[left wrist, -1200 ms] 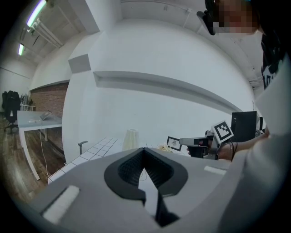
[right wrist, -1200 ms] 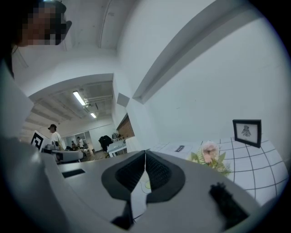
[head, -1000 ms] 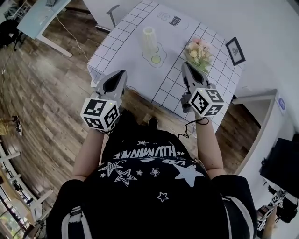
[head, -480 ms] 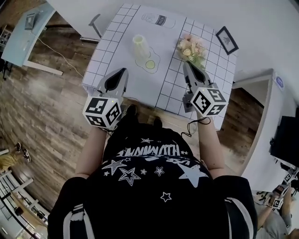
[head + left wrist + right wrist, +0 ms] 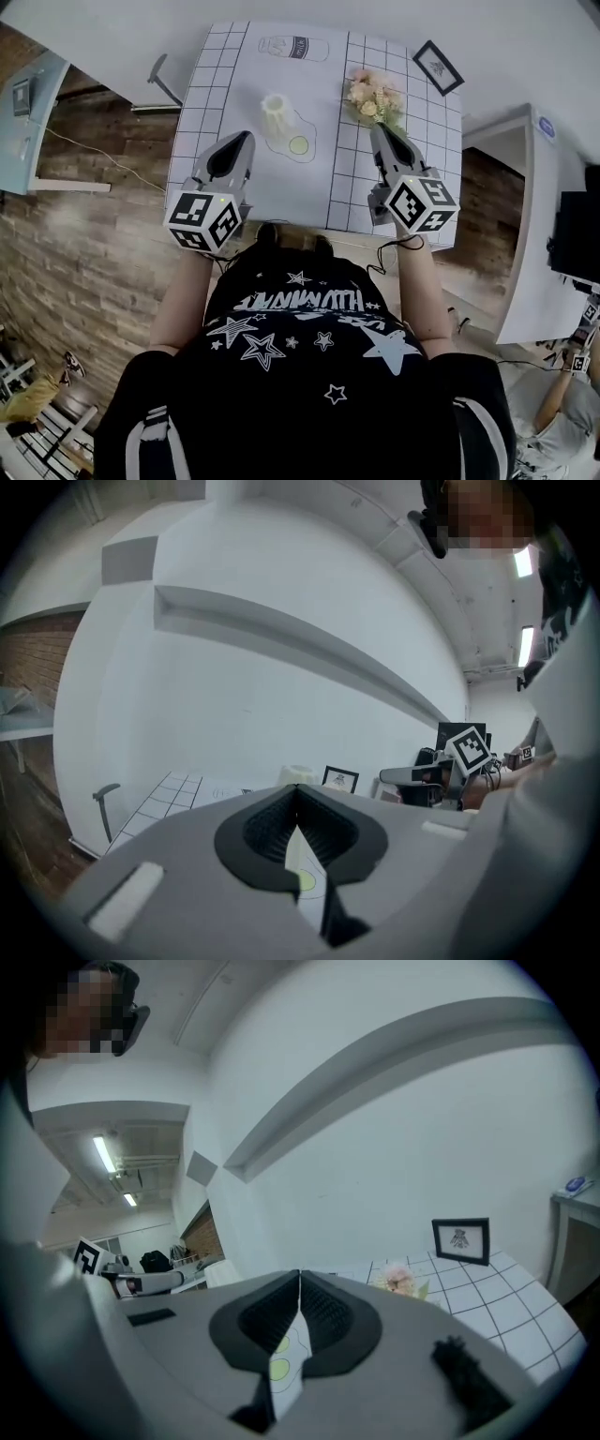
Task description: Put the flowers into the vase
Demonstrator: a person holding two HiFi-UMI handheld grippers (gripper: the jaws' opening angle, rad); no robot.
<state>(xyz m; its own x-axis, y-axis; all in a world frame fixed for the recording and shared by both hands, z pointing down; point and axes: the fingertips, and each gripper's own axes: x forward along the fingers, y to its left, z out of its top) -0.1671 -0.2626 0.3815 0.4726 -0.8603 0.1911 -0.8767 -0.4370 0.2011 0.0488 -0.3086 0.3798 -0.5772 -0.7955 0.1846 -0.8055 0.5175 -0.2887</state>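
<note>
The left gripper (image 5: 242,141) and the right gripper (image 5: 381,131) are held closed and empty above the near part of the desk (image 5: 292,192). The vase (image 5: 274,111) is seen upright beyond the left one. The flowers (image 5: 370,94) are found on the desk just past the right one, outside the vase.

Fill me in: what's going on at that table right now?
A person stands at the white checked table with a gripper in each hand. The left gripper and the right gripper are both shut and empty, held in the air over the table's near side. The pale vase stands mid-table, and the flowers sit apart from it to the right, near a small picture frame. Nothing is picked up yet.
</note>
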